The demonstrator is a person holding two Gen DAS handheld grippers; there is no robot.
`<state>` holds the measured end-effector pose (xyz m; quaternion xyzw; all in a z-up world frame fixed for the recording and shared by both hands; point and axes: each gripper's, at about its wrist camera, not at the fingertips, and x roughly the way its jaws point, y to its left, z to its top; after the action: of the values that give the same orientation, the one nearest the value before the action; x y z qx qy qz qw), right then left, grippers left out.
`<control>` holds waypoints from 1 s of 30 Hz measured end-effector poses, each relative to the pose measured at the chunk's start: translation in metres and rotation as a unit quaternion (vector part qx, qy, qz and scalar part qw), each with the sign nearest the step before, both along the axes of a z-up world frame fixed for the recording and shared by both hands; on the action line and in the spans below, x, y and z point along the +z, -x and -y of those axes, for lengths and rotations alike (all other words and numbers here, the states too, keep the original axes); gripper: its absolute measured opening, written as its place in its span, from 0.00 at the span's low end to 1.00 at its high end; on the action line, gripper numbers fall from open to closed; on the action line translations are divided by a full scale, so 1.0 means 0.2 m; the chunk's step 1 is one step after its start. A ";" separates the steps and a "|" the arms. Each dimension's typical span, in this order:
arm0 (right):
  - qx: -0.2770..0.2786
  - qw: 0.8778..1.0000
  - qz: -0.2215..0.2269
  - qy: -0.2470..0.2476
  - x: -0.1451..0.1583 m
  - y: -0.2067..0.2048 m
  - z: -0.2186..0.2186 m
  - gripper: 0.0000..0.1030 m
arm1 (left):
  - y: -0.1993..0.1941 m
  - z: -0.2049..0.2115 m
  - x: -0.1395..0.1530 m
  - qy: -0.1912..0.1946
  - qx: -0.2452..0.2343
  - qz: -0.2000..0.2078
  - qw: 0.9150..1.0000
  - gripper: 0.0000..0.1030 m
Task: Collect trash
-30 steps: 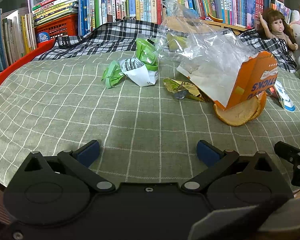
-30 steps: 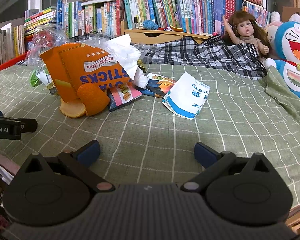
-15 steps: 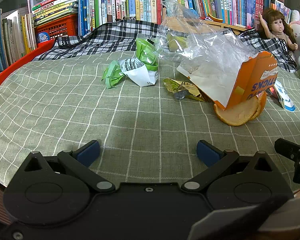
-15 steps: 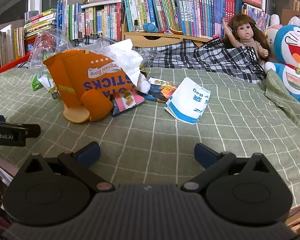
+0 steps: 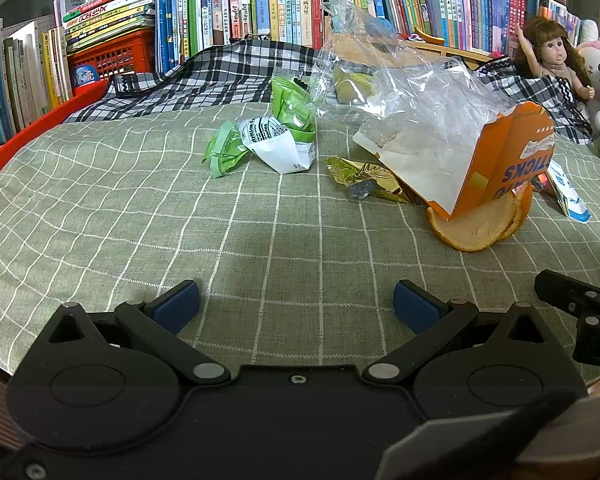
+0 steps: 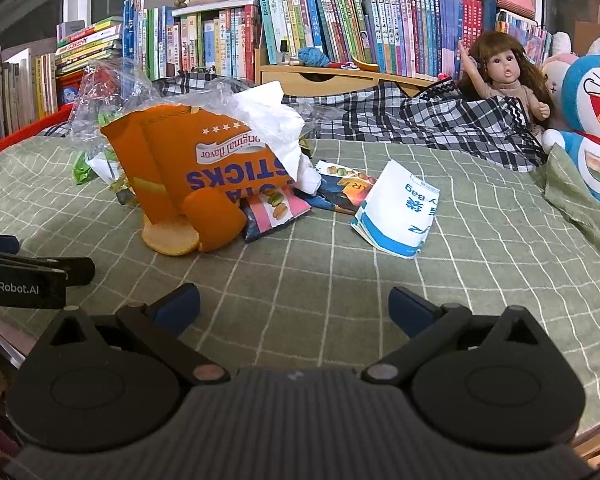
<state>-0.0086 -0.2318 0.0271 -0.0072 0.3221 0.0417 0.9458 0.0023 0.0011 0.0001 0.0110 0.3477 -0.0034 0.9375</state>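
The clear plastic bag (image 5: 412,100) drapes over the orange carton (image 5: 504,164) and hides most of what lies behind it; something greenish shows through the film but cannot be made out. The carton leans on pieces of orange peel (image 5: 472,226), its print upside down: "Original flavor" and "STICKS", with the word before that cut off. A gold wrapper (image 5: 364,178) is tucked partly under the carton. To the left, a crumpled green-and-white wrapper (image 5: 272,142) shows a nutrition panel, too small to read. From the right wrist view a white and blue packet (image 6: 400,212) reads "Bag" beside Chinese characters; it lies just right of a macaron-printed wrapper (image 6: 276,208) and a dark one, both half covered by the carton and white paper.

All of this sits on a green checked blanket (image 5: 140,208), probably on a bed. The left gripper (image 5: 296,306) and right gripper (image 6: 294,306) both hover at its near edge with jaws spread wide and nothing between them. The left one's side reads "enRobot.AI", its first letter cut off.
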 end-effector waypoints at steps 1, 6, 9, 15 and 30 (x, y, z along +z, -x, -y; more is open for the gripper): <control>0.000 1.000 -0.001 -0.001 0.00 0.00 0.00 1.00 | 0.00 0.00 0.00 0.000 0.000 0.000 1.000 1.00; 0.002 1.000 0.000 0.000 0.00 -0.01 -0.01 1.00 | 0.00 0.00 0.00 0.000 0.000 0.000 1.000 1.00; 0.002 1.000 0.000 0.000 0.00 -0.01 -0.01 1.00 | 0.00 0.00 0.00 0.000 0.000 0.000 1.000 1.00; 0.001 1.000 -0.003 0.001 0.00 -0.02 -0.01 1.00 | 0.01 0.01 -0.01 0.000 0.000 0.009 1.000 1.00; 0.004 1.000 -0.012 0.000 -0.04 -0.08 0.00 1.00 | 0.03 -0.01 -0.03 0.002 -0.007 0.039 0.999 1.00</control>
<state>0.0078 -0.2315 0.0194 -0.0076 0.3337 0.0456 0.9416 -0.0033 0.0038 -0.0058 0.0115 0.3112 -0.0100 0.9502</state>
